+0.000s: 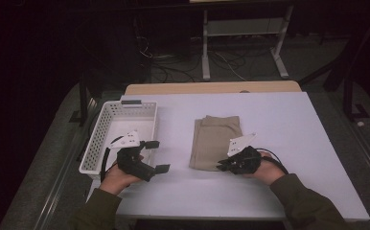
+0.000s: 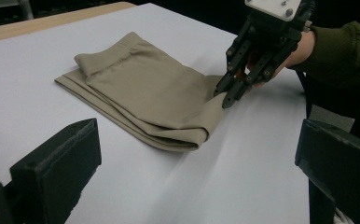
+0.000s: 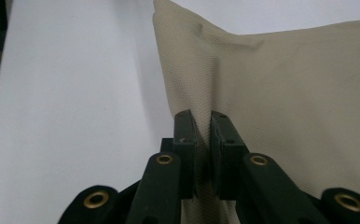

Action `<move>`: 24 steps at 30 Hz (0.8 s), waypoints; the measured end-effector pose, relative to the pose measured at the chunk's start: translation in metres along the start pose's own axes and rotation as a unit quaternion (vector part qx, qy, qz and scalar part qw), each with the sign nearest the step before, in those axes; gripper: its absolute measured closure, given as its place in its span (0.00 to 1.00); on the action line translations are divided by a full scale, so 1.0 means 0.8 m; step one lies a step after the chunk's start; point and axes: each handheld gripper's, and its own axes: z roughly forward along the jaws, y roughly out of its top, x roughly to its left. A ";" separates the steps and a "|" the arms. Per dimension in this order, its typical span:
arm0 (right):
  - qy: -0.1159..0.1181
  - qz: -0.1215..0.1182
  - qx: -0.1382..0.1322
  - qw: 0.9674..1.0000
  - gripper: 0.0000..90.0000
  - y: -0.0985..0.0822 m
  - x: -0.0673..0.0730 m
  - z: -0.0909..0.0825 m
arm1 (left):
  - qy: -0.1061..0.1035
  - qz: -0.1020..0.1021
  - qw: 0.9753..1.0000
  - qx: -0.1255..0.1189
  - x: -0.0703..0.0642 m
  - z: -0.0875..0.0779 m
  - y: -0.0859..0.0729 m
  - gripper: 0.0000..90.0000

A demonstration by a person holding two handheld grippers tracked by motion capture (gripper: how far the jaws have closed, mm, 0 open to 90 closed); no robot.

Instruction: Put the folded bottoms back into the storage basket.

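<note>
A folded tan cloth [image 1: 215, 140] lies in the middle of the white table [image 1: 279, 120]. My right gripper [image 1: 220, 166] is shut on the cloth's near right corner; the right gripper view has its jaws pinching a ridge of the tan cloth [image 3: 271, 84], with my right gripper [image 3: 204, 126] closed tight. In the left gripper view the right gripper [image 2: 225, 99] bites the edge of the cloth [image 2: 141, 98]. My left gripper [image 1: 158, 156] stands open with nothing between its jaws, beside the basket and left of the cloth, its fingers [image 2: 59, 163] wide apart.
A white perforated basket [image 1: 104, 128] stands at the table's left edge, close to my left hand. A wooden table edge [image 1: 212, 88] runs behind the white top. Desk legs and cables [image 1: 240, 57] lie on the dark floor beyond.
</note>
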 end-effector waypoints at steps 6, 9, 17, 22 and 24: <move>0.006 -0.001 0.004 1.000 0.90 -0.001 0.009 -0.002 | 0.000 -0.001 1.000 -0.001 0.000 0.000 0.000 0.00; 0.011 -0.001 0.003 1.000 0.90 -0.002 0.015 -0.003 | 0.000 -0.002 1.000 -0.001 0.000 -0.001 0.000 0.00; 0.022 -0.003 0.005 1.000 0.90 -0.006 0.028 -0.006 | 0.001 -0.002 1.000 0.000 0.000 -0.001 0.000 0.00; 0.024 -0.006 0.005 1.000 0.90 -0.008 0.035 -0.008 | 0.001 -0.002 1.000 0.000 0.000 -0.001 0.000 0.00; 0.025 -0.005 0.005 1.000 0.90 -0.009 0.037 -0.009 | 0.001 -0.002 1.000 0.000 0.000 -0.001 0.000 0.00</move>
